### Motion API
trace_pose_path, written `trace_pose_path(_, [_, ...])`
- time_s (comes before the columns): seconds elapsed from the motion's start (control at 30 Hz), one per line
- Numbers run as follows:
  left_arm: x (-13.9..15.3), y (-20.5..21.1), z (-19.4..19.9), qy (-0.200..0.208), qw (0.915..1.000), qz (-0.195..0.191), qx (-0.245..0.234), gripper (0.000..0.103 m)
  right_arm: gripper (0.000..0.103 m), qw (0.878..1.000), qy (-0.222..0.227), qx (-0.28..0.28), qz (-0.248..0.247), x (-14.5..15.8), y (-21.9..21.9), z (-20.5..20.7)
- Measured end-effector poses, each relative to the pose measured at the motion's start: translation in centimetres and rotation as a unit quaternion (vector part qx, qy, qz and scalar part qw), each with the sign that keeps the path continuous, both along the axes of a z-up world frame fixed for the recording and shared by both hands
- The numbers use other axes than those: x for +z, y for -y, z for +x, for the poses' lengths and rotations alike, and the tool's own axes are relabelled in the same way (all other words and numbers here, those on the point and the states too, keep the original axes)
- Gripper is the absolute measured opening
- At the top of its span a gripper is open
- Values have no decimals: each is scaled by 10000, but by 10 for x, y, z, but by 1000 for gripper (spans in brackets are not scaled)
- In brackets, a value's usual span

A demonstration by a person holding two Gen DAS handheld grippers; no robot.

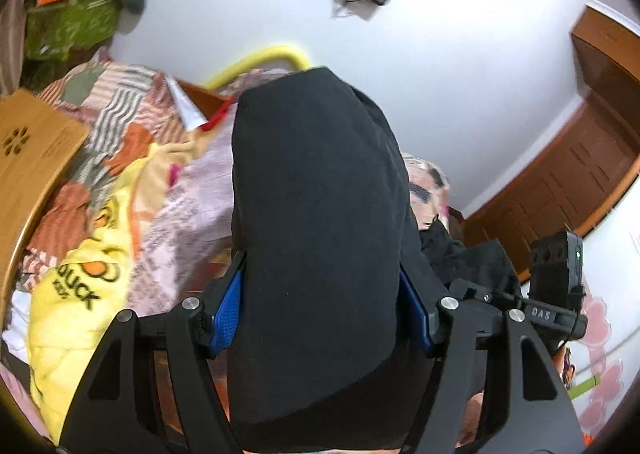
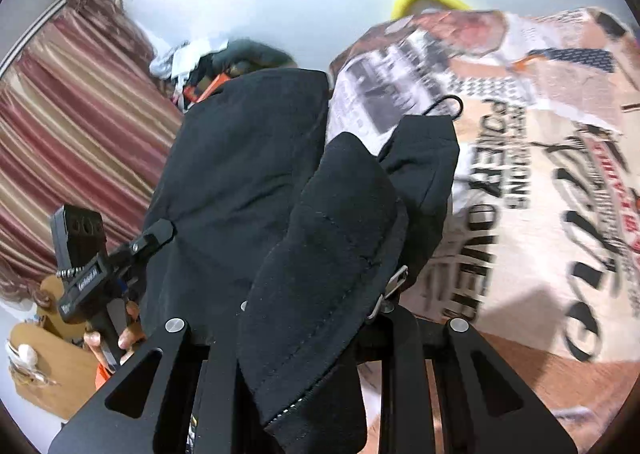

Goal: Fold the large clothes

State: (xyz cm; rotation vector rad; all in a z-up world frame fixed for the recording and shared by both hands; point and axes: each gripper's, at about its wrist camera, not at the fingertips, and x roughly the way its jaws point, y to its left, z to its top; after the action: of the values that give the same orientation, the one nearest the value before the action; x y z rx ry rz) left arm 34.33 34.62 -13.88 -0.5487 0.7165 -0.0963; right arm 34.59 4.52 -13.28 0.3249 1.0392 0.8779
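Observation:
A large black garment hangs between my two grippers, lifted above the bed. My left gripper is shut on a thick fold of it; the blue pads press its sides. In the right wrist view my right gripper is shut on another bunched part of the black garment, which covers the fingers. A zipper edge hangs low. The left gripper shows at the left of that view, the right gripper at the right of the left wrist view.
The bed has a patchwork printed cover. A yellow duck-print garment lies on it at the left. A wooden board is at far left, striped curtains beside it. A wooden door is at right.

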Motion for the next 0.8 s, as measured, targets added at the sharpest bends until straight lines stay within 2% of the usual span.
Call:
trace_pose_path(0.17, [-69,-48,12,-527,9978,-191,350,67,19,9988,-370,96,-293,-52,-47,11])
trace_pose_path(0.27, [-126,-68,18,-1390,9877,-50,717,64,19,9948,-743,133,-680,-94,-72,17])
trace_pose_path(0.3, [-141,-73,20,-1571,9847,35,750,64,19,9925,-821,172,-887,-109,-80,17])
trace_pose_path(0.33, [-152,-76,17,-1543,9856,28,696,64,19,9901,-858,213,-1089,-120,-86,15])
trace_pose_path(0.4, [-150,-74,7,-1292,9896,-17,631,64,20,9869,-756,216,-1410,-135,-91,9])
trace_pose_path(0.5, [-145,-67,5,-1376,9880,213,664,64,26,9862,-818,285,-1414,-138,-86,7])
trace_pose_path(0.67, [-125,-44,-3,-1519,9813,949,710,64,51,9792,-969,224,-1769,-130,-66,-2])
trace_pose_path(0.8, [-98,-28,-21,-1461,9812,1107,611,64,52,9803,-1097,229,-1627,-119,-45,-15])
